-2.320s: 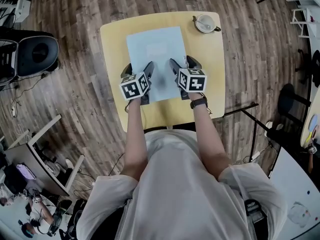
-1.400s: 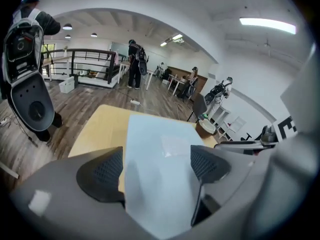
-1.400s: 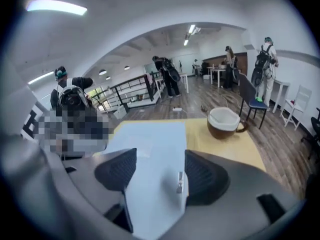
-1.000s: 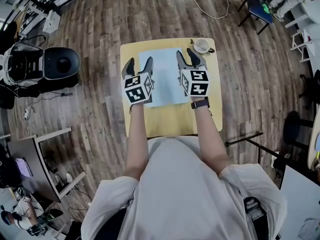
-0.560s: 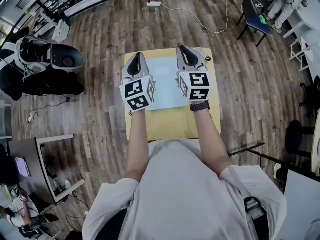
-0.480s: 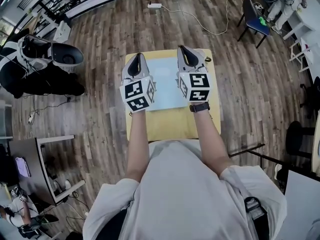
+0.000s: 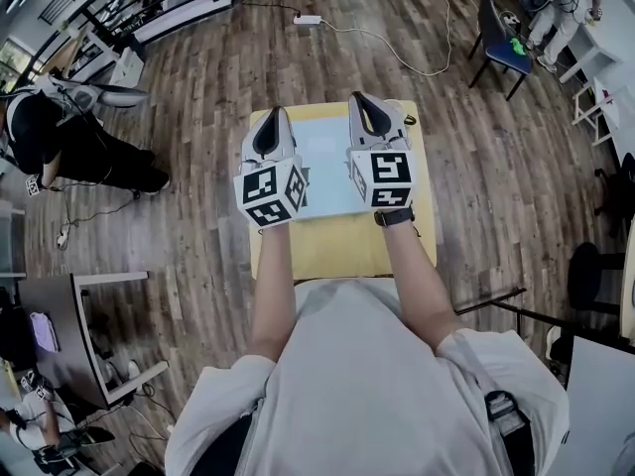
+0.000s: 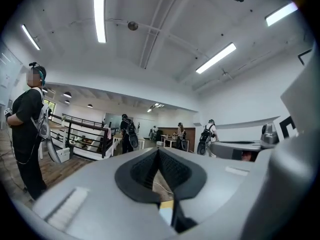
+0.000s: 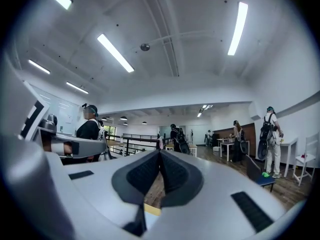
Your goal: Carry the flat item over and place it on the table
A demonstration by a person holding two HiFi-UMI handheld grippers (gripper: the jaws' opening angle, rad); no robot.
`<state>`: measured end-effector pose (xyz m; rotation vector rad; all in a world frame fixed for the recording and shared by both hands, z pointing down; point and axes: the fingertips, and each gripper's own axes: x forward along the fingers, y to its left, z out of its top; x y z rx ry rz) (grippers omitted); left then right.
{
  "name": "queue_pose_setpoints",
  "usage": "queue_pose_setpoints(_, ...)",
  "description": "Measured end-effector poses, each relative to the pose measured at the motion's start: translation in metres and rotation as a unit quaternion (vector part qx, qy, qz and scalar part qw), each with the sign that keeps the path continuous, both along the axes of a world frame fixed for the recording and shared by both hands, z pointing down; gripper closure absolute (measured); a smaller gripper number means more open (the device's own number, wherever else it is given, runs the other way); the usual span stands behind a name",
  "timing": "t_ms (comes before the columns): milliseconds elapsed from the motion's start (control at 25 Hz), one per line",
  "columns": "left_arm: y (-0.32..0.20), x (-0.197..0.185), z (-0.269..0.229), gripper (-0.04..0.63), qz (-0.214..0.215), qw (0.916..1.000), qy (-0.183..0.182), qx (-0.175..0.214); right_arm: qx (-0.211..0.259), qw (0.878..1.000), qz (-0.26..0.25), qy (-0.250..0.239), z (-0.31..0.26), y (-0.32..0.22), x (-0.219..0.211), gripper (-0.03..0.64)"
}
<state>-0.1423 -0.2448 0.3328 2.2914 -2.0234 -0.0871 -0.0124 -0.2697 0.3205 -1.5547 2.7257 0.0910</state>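
The flat item is a light-blue sheet (image 7: 325,167) lying flat on the small yellow table (image 7: 337,238). In the head view both grippers are held up above it, tips pointing away from me. My left gripper (image 7: 275,115) hangs over the sheet's left edge and my right gripper (image 7: 360,99) over its right edge. Neither touches the sheet. In the left gripper view the left gripper (image 8: 158,151) has its jaws pressed together with nothing between them. The right gripper (image 9: 160,154) in its own view is shut and empty too. Both look out across the room.
Wood floor surrounds the table. A person in black (image 7: 60,142) stands at the left. A blue chair (image 7: 501,33) is at the back right, a power strip with a cable (image 7: 308,18) behind the table, a desk (image 7: 69,310) at the lower left. Several people stand further off.
Both grippers have lifted off the sheet and tilted upward, and their jaws have closed empty. The sheet stays on the table. The person at the left has moved nearer.
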Motion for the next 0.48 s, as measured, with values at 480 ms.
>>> queue_pose_setpoints(480,-0.009,-0.029,0.054,0.584,0.000,0.9966,-0.021,-0.080,0.005,1.000,0.007,0.014,0.002,0.001,0.007,0.604)
